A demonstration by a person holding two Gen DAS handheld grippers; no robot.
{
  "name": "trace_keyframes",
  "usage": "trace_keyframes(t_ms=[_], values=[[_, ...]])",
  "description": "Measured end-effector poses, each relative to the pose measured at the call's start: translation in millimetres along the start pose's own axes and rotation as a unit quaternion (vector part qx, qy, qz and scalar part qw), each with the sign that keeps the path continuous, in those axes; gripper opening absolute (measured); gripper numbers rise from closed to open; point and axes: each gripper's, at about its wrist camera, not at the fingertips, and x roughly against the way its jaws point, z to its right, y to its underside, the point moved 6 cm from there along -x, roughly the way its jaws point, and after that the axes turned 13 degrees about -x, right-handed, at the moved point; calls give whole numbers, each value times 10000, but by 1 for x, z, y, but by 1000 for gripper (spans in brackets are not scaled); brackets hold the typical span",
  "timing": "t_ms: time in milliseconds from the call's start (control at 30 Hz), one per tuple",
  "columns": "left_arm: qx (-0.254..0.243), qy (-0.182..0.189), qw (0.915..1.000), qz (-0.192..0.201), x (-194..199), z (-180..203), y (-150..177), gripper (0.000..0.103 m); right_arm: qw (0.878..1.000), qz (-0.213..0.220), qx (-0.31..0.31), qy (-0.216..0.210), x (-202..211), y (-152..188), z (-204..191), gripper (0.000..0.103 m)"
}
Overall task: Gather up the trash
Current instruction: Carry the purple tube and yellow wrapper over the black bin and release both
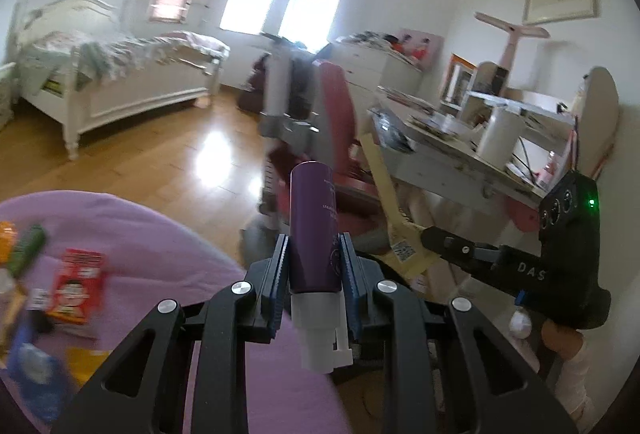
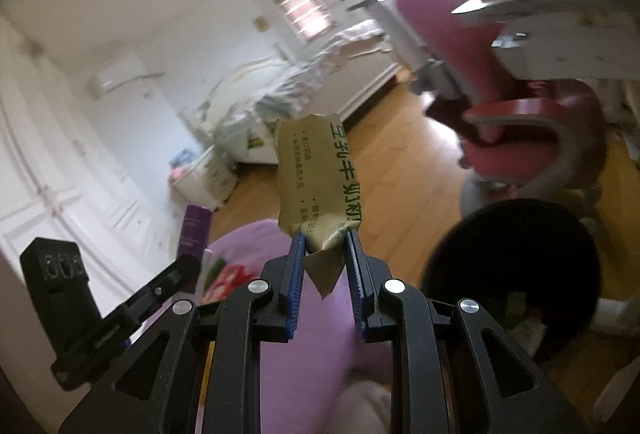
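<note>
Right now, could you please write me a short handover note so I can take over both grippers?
Left gripper: shut on a purple bottle, white pump end towards the camera.
Right gripper: shut on a crumpled gold wrapper.
Black bin: on the wood floor, lower right in the right wrist view.
Done: both items picked up.
Left: neither is in the bin yet. More litter, including a red packet, lies on the purple cover, blurred, so check it yourself.
</note>
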Motion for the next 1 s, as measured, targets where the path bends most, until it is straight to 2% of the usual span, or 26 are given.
trace_keyframes(t_ms=[267,567,1000], values=[[-87,466,9983,-327,-40,37,11,25,9983,216,-257,467,9,-9,54,22],[-89,695,9951,-703,-84,57,25,25,9950,199,-627,752,1,-7,105,22],[-114,876,9913,-972,-126,82,34,25,9907,162,-952,959,4,-2,139,22]])
